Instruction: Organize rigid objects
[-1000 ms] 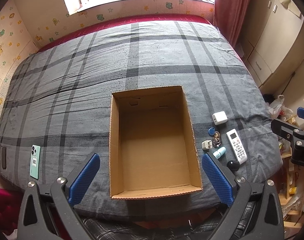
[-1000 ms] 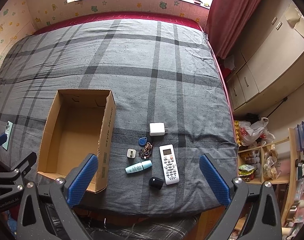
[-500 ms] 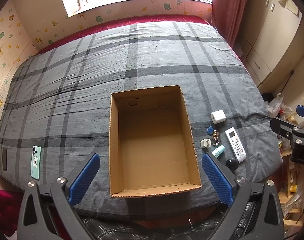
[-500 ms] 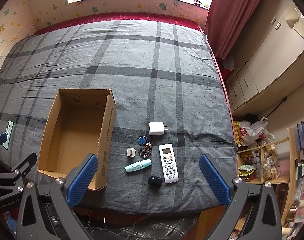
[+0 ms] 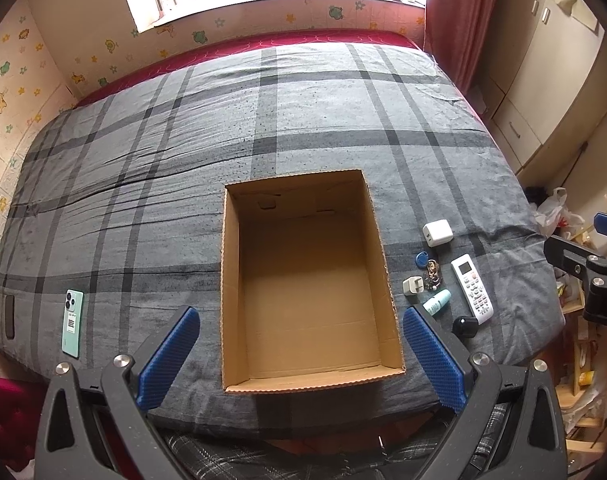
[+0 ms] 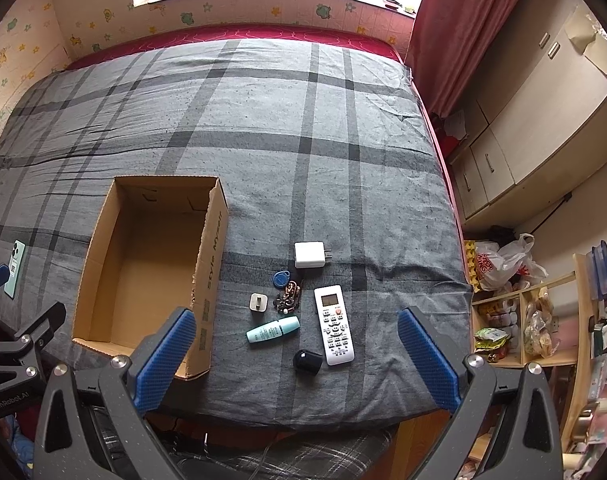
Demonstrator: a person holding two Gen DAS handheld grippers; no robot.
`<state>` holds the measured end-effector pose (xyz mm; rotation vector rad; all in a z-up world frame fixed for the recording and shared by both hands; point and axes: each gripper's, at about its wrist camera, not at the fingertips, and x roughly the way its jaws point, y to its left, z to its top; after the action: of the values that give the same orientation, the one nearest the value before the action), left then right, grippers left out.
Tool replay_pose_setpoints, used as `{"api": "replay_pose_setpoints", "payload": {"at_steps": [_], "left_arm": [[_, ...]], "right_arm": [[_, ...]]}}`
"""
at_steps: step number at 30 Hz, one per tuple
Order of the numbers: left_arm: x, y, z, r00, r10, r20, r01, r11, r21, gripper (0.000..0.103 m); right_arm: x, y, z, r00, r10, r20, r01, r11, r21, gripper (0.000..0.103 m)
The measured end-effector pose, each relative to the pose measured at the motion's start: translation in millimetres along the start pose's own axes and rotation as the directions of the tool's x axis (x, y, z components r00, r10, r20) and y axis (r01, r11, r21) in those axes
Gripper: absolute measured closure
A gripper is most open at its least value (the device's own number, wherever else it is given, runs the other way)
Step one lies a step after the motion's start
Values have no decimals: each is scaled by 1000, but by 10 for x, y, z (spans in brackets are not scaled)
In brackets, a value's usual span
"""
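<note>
- Left gripper (image 5: 299, 354): jaws spread, holding nothing.
- Right gripper (image 6: 297, 354): likewise.
- Box (image 6: 103, 248): on bed (image 6: 303, 120), nothing inside.
- Remote (image 6: 333, 324), charger (image 6: 308, 255), tube (image 6: 273, 330), plug (image 6: 258, 303), keys (possibly) (image 6: 287, 296): right of box.
- Phone (image 5: 72, 322): far left.

An open cardboard box (image 5: 309, 280) is sitting empty on the grey plaid bed (image 5: 183, 152), just beyond the left tongs (image 5: 299, 350), whose blue pads are standing wide apart and holding nothing. At the box's three o'clock a cluster is lying: a white charger (image 5: 437, 233), a blue key fob (image 5: 422, 259), a small white plug (image 5: 413, 286), a teal tube (image 5: 436, 303), a white remote (image 5: 472, 289) and a black cap (image 5: 466, 326). At nine o'clock, well apart, a green phone (image 5: 72, 323) is lying flat.
</note>
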<state>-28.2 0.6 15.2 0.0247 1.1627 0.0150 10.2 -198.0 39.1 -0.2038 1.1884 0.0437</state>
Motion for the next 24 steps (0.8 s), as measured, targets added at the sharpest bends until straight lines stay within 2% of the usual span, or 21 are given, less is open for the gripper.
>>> {"api": "replay_pose_setpoints", "payload": {"at_steps": [17,24], "left_arm": [[18,106,-9,1000,-3,10,3,1000,-18,0],[138,268,-26,999,32,40,-32,999,-15,0]], "right_arm": [[39,-24,3,1000,-1,0,1,1000,13,0],[188,-83,4,1000,3,-24,-2,1000,25,0]]}}
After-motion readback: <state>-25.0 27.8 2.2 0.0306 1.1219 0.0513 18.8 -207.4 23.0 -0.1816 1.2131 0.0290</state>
